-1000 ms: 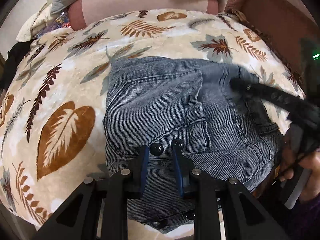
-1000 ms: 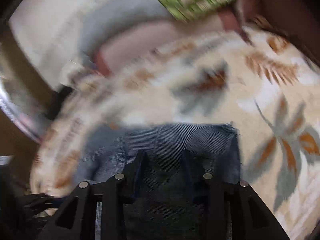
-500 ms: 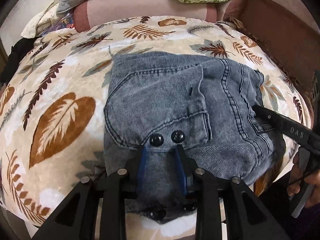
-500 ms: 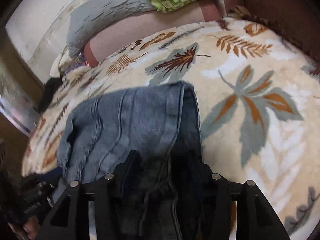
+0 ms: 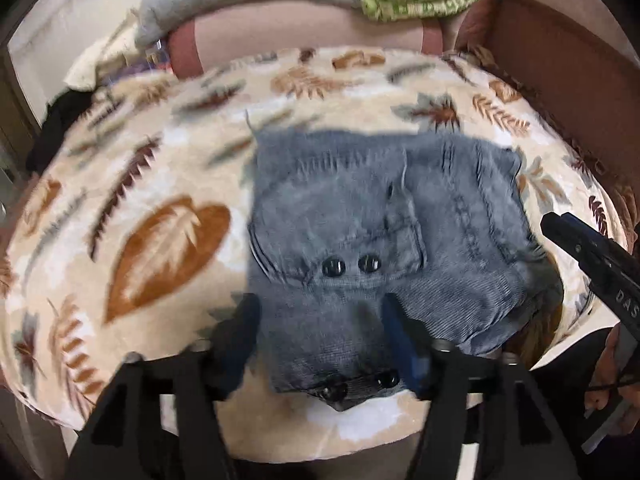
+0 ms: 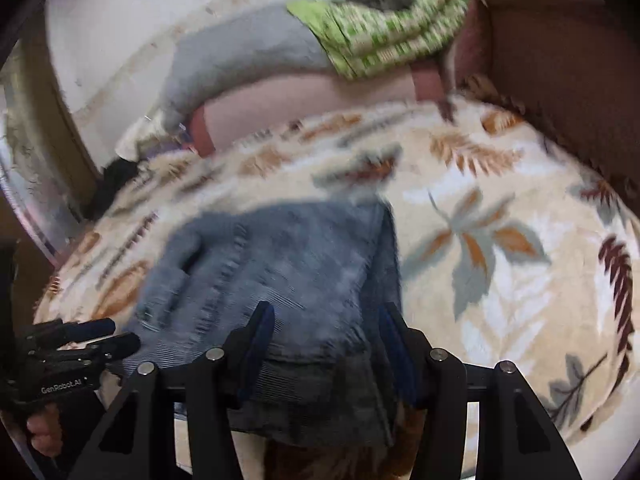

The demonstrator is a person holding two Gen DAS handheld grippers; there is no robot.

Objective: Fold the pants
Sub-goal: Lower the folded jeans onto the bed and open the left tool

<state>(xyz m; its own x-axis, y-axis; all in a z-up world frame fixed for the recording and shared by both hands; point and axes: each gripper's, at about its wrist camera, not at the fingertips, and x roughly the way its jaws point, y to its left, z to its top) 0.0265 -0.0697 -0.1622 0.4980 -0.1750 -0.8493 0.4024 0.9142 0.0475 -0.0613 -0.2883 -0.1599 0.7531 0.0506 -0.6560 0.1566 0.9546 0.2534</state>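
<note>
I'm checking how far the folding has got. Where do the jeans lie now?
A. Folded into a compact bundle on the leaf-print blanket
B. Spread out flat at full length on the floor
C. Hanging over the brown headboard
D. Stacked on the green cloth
A: the jeans sit as a squarish folded bundle on the leaf-print blanket.

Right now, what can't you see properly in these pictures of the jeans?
- Left wrist view: the jeans near edge is hidden behind the left gripper.
- Right wrist view: motion blur smears the jeans' seams, and the right gripper covers their near part.
- Left wrist view: the picture's edge cuts off the right gripper.
</note>
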